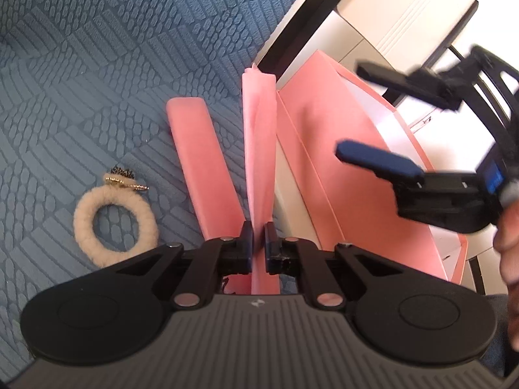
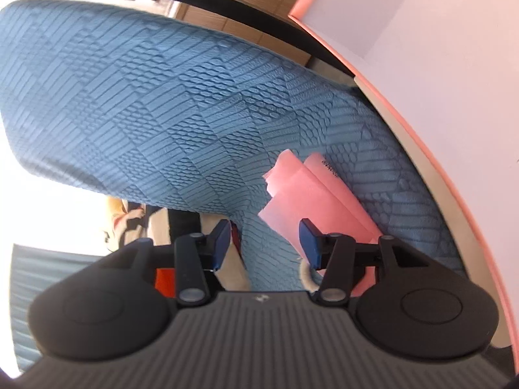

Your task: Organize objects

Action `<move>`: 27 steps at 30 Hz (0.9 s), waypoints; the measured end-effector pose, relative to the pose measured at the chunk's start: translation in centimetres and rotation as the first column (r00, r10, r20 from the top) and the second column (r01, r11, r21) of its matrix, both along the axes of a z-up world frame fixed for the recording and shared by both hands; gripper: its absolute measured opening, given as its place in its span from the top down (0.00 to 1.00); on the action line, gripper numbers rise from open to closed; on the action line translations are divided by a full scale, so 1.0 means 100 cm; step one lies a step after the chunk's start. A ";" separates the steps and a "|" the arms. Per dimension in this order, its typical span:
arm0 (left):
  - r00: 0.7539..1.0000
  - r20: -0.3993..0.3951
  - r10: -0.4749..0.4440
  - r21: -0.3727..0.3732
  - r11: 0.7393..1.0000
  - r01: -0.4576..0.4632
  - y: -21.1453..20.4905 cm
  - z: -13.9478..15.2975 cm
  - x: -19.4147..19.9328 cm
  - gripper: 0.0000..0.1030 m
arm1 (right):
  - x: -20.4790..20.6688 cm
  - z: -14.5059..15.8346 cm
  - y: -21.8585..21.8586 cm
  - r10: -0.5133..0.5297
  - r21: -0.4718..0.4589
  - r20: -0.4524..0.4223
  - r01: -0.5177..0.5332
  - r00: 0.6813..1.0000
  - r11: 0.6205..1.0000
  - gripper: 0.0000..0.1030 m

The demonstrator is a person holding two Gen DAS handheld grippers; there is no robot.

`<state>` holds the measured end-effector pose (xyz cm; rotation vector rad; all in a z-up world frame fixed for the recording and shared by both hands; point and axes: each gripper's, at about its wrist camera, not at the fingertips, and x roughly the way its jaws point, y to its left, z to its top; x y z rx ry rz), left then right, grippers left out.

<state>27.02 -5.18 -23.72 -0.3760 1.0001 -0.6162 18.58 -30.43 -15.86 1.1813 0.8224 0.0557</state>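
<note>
1. The blue textured cloth (image 1: 97, 64) covers the work surface and carries everything else; it serves here as the surface reference.
2. The pink box (image 1: 340, 168) stands open at the cloth's right edge, its white inside showing. All places below are given from this box.
3. The right gripper (image 1: 399, 123) hovers above the box's open mouth, a hand (image 1: 509, 236) behind it. Its fingers stand apart at a middling width with nothing between them.
4. The left gripper (image 1: 259, 243) sits just left of the box. Its fingers are pinched narrow on the near end of the pink folded sheet (image 1: 259, 149).
5. That sheet runs away from the grip, just beside the box's left wall; whether it touches the wall I cannot tell.
6. A pink foam strip (image 1: 202, 165) lies on the cloth further left of the box.
7. A cream fuzzy hair tie (image 1: 115, 223) with a small gold ornament lies furthest left of the box, well apart from it.
8. Judged step: the sheet is gripped for packing. The next move likely calls for lifting it over the box wall without crumpling it.
</note>
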 end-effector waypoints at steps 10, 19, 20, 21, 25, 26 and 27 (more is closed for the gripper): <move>0.991 -0.104 0.082 -0.050 0.995 -0.088 0.015 -0.017 0.007 0.92 | -0.031 -0.020 0.033 0.057 -0.288 -0.092 -0.081 0.994 0.954 0.81; 0.981 -0.159 0.114 -0.072 0.989 -0.127 0.016 -0.023 0.014 0.91 | -0.028 -0.037 0.064 0.164 -0.471 -0.151 -0.217 0.975 0.855 0.82; 0.980 -0.162 0.116 -0.073 0.989 -0.129 0.016 -0.024 0.014 0.90 | -0.027 -0.039 0.067 0.179 -0.479 -0.153 -0.231 0.972 0.847 0.82; 0.979 -0.164 0.118 -0.073 0.989 -0.131 0.017 -0.024 0.014 0.90 | -0.026 -0.040 0.070 0.193 -0.490 -0.156 -0.246 0.969 0.836 0.82; 0.978 -0.167 0.122 -0.043 0.991 -0.131 0.017 -0.025 0.014 0.90 | -0.023 -0.049 0.079 0.222 -0.523 -0.178 -0.283 0.959 0.804 0.83; 0.977 -0.173 0.124 -0.043 0.990 -0.133 0.018 -0.026 0.014 0.89 | -0.023 -0.050 0.080 0.228 -0.535 -0.179 -0.289 0.957 0.794 0.83; 0.975 -0.179 0.128 -0.045 0.989 -0.138 0.019 -0.026 0.015 0.89 | -0.023 -0.049 0.082 0.235 -0.550 -0.180 -0.296 0.955 0.781 0.84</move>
